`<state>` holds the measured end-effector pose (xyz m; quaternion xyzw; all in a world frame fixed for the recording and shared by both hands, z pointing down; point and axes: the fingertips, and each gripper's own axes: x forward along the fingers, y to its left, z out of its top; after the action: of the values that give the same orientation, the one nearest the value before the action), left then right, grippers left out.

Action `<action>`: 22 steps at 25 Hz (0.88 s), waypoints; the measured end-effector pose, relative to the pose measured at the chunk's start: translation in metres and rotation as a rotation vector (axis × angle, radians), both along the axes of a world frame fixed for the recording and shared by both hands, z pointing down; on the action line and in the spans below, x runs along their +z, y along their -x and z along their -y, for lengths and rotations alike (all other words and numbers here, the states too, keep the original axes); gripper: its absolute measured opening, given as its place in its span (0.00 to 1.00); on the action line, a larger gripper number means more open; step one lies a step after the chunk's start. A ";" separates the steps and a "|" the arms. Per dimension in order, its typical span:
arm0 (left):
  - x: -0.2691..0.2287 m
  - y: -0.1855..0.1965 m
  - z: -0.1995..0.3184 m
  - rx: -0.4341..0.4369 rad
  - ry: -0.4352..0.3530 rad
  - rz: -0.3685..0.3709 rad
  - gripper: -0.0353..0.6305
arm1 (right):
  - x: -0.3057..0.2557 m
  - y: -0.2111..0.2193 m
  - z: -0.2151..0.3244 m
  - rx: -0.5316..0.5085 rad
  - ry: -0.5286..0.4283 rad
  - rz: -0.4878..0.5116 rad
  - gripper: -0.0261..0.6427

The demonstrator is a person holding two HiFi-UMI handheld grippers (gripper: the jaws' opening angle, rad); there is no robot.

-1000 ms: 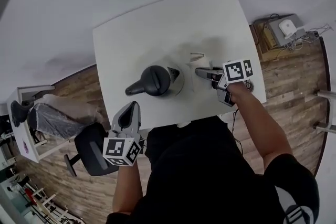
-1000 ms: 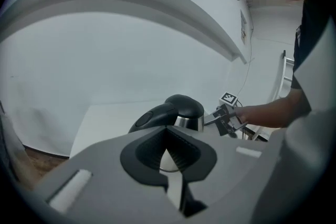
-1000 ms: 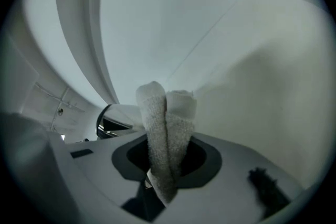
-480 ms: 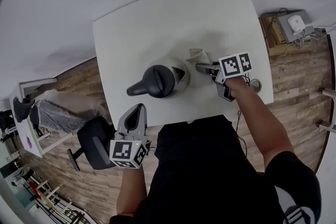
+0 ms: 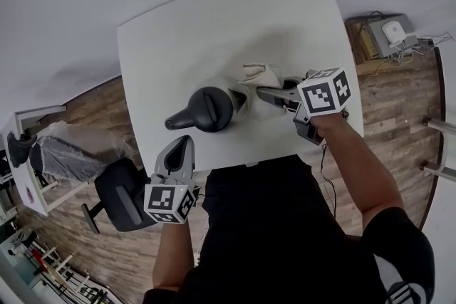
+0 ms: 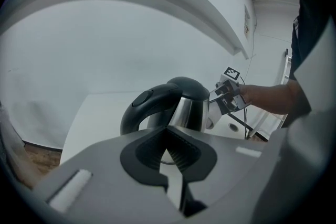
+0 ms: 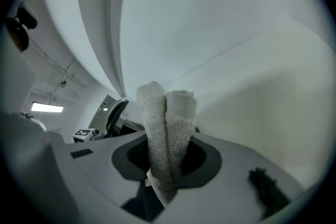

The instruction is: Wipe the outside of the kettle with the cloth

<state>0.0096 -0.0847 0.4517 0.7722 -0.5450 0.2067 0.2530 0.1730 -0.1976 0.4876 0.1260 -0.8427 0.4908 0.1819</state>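
A steel kettle (image 5: 206,109) with a black lid and handle stands in the middle of the white table (image 5: 178,25). Its handle points to the left front. My right gripper (image 5: 262,90) is shut on a folded white cloth (image 5: 258,74), held against the kettle's right side. In the right gripper view the cloth (image 7: 167,123) sticks up between the jaws of the right gripper (image 7: 167,147). My left gripper (image 5: 184,144) hovers at the table's front edge, short of the kettle, shut on nothing. From the left gripper (image 6: 169,131) the kettle (image 6: 181,105) shows straight ahead.
A black office chair (image 5: 121,197) stands at the front left on the wood floor. A small side table with a plastic-wrapped bundle (image 5: 71,156) lies further left. Boxes and a white device (image 5: 388,33) sit on the floor right of the table.
My right gripper has lifted the cloth off the table and carried it left, up to the kettle's side. The left gripper has hardly moved.
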 end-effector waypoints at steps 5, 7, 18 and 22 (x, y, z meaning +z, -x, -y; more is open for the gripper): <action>0.004 0.004 0.002 -0.013 -0.009 0.002 0.06 | -0.039 0.002 -0.004 0.004 0.001 0.073 0.19; 0.005 0.006 0.001 -0.020 -0.012 -0.003 0.06 | -0.050 0.002 -0.006 -0.006 -0.010 0.083 0.19; 0.009 0.016 0.000 -0.041 -0.015 -0.011 0.06 | -0.107 0.009 -0.012 -0.042 -0.083 0.152 0.19; 0.013 0.021 0.003 -0.023 -0.028 0.049 0.06 | -0.125 0.011 -0.012 -0.062 -0.070 0.187 0.19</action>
<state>-0.0110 -0.0873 0.4645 0.7641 -0.5626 0.2150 0.2312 0.1616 -0.1857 0.3626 0.0596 -0.8761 0.4650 0.1129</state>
